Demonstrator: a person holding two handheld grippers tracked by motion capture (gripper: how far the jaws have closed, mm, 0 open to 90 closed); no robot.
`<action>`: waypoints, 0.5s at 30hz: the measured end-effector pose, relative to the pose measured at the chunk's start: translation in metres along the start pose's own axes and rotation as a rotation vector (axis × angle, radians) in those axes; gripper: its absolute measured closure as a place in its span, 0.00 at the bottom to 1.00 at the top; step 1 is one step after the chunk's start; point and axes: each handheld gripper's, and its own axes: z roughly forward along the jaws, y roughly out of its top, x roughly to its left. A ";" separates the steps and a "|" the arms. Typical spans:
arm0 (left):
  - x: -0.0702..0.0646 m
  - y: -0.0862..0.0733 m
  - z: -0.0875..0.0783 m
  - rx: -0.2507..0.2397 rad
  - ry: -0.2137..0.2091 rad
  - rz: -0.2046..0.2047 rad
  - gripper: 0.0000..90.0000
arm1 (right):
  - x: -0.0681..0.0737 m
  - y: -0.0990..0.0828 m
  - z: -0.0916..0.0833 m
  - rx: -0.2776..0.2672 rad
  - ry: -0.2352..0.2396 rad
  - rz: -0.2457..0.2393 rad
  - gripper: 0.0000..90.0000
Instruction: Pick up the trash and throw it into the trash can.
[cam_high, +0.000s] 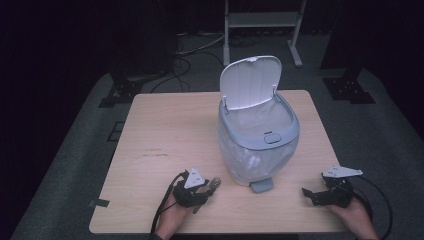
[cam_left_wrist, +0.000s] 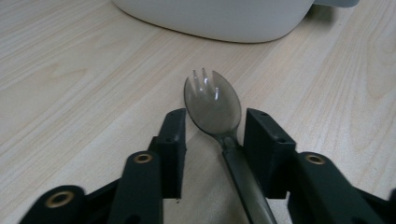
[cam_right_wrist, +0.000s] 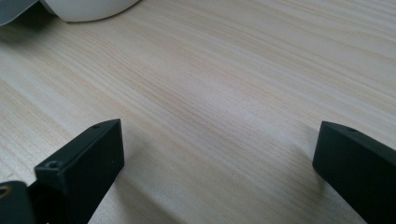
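One wooden table (cam_high: 165, 130) is seen from the high view, and one white bin (cam_high: 256, 145) is stood on it right of centre, nearer the front edge than the back. The bin's single lid (cam_high: 250, 81) is raised upright at the back, a clear bag lining is seen inside, and one grey pedal (cam_high: 262, 185) is set at its foot, towards the person.

Two grippers are held low over the near part of the table, one in each hand. The left gripper (cam_high: 206, 189) is placed just left of the bin's base. In the left gripper view, one smoky, see-through spork (cam_left_wrist: 212, 102) is seen lying between the two black jaws, its short tines pointed towards the bin (cam_left_wrist: 219, 18). Its handle is touched by the right-hand jaw, while a gap is left beside the other jaw, so the jaws are part-way spread and the spork is not pinched.

The right gripper (cam_high: 306, 194) is held well right of the bin, near the front right corner. In the right gripper view, its two jaws are spread wide with bare tabletop (cam_right_wrist: 224, 93) between them.
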 end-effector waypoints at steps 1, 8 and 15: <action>0.000 0.000 0.000 -0.001 0.000 0.000 0.69 | 0.000 0.000 0.000 0.000 0.000 0.000 0.01; 0.001 0.000 0.000 -0.001 0.003 -0.012 0.80 | 0.000 0.000 0.000 0.000 0.000 0.000 0.01; 0.002 0.001 0.001 -0.005 0.002 -0.023 0.88 | 0.000 0.000 0.000 0.000 0.000 0.000 0.01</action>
